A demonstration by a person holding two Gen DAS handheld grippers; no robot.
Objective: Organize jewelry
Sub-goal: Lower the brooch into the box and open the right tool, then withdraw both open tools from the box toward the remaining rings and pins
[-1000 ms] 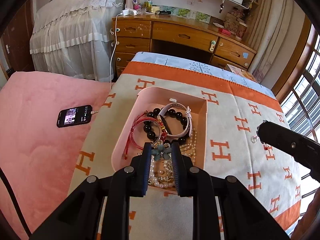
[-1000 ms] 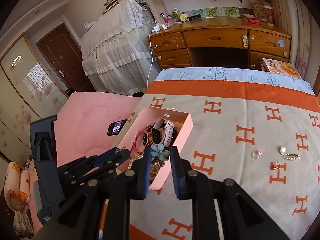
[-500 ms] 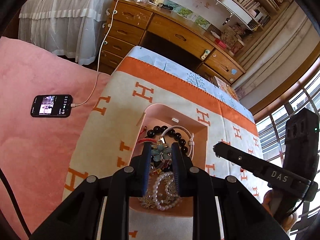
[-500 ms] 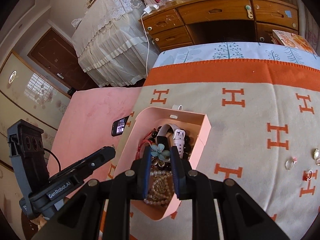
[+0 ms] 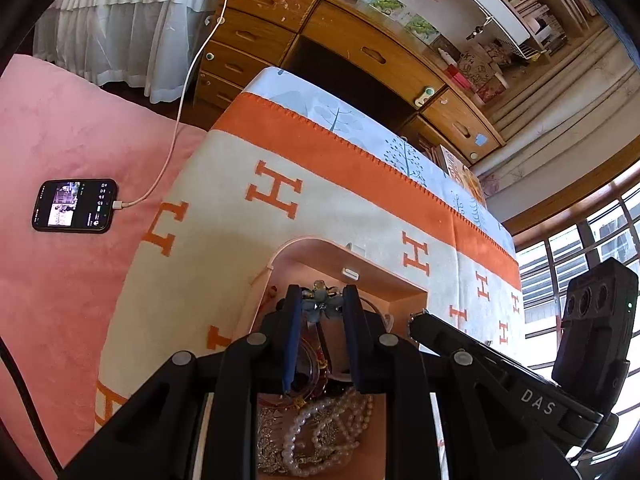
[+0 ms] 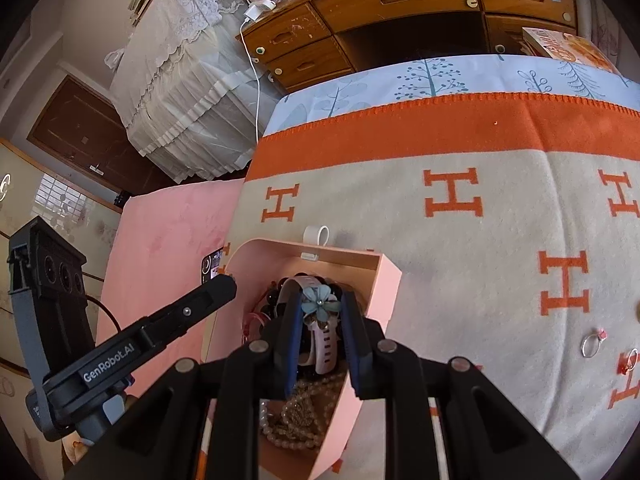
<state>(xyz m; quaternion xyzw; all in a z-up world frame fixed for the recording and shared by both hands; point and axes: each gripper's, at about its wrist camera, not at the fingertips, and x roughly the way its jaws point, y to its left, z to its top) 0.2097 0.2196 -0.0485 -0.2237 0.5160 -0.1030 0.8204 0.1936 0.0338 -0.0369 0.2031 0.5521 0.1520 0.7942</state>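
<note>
A pink jewelry box (image 5: 304, 245) (image 6: 389, 280) lies open on the H-patterned blanket, holding a pearl necklace (image 5: 320, 432), black beads, a red bangle (image 5: 317, 360) and a white watch (image 6: 325, 340). My left gripper (image 5: 318, 306) is shut on a small blue flower piece (image 5: 320, 307) and hangs over the box's far end. My right gripper (image 6: 320, 306) is shut on a matching blue flower piece (image 6: 319, 305) above the watch. Each gripper's dark finger also shows in the other view, right beside the box.
Two rings (image 6: 592, 344) (image 6: 630, 360) lie on the blanket (image 6: 460, 264) to the right of the box. A phone (image 5: 74, 205) on a charging cable rests on the pink bedding to the left. A wooden desk (image 5: 360, 52) stands beyond the bed's far edge.
Both grippers have come down and closer over the pink box, tilting more steeply, each still clamped on its blue flower. The box now fills more of both views.
</note>
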